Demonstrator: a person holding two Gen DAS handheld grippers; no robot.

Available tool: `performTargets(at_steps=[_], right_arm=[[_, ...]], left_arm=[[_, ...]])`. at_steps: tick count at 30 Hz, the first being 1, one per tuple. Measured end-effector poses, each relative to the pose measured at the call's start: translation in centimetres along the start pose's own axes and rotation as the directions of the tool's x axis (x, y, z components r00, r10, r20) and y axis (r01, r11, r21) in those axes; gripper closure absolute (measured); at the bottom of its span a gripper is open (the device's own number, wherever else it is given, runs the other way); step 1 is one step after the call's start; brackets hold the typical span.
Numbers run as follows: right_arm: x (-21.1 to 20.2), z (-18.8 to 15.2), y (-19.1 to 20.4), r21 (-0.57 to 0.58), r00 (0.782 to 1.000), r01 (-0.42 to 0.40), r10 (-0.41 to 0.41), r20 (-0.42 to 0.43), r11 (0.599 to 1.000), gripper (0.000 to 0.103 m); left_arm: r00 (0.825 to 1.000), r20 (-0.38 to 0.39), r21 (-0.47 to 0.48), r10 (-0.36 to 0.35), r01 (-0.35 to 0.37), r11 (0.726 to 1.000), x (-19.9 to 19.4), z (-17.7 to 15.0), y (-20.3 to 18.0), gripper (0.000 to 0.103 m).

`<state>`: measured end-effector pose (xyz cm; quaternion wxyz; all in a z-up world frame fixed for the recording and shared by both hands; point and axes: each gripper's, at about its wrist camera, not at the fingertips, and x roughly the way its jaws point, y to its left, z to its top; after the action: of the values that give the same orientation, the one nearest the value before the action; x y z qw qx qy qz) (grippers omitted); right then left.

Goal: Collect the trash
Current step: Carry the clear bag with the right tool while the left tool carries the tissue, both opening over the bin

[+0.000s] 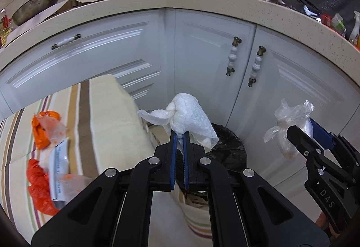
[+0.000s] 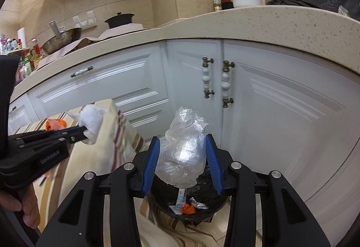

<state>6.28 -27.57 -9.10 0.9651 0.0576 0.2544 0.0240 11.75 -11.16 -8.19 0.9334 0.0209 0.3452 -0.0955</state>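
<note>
White kitchen cabinets behind: left tongs (image 1: 179, 138) pinch a paper towel (image 1: 191, 118), right tongs (image 2: 183, 163) cradle clear plastic wrap (image 2: 183, 157) above the bin (image 2: 191, 208); light trash may drift past its rim.

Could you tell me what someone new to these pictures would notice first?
Most striking are the two loads: the left tool is shut on a white paper towel, and the right tool is shut on a crumpled clear plastic bag. Below the bag stands a black-lined bin with scraps already in it, in front of the white cabinets. Orange wrappers lie on the striped tablecloth at left.
</note>
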Motion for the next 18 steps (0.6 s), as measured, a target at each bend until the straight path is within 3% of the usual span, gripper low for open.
performTargets(at_steps=[15,17,18], right_arm=[[5.6,-0.6,-3.1,-0.002,1.0,0.01,-0.01,-0.026,1.0,0.061],[6.7,-0.8,-3.5,0.004,0.999,0.003,-0.003,-0.043,1.0,0.058],[7.0,-0.9,-3.7,0.009,0.999,0.008,-0.008,-0.045,1.0,0.052]], left_arm=[[0.994,-0.106,0.044,0.001,0.004,0.999,7.4,0.5,-3.9,0.097],[0.99,-0.14,0.041,0.003,0.003,0.999,8.8,0.5,-4.2,0.095],[0.988,-0.154,0.031,0.001,0.004,1.0,9.4,0.4,-4.2,0.09]])
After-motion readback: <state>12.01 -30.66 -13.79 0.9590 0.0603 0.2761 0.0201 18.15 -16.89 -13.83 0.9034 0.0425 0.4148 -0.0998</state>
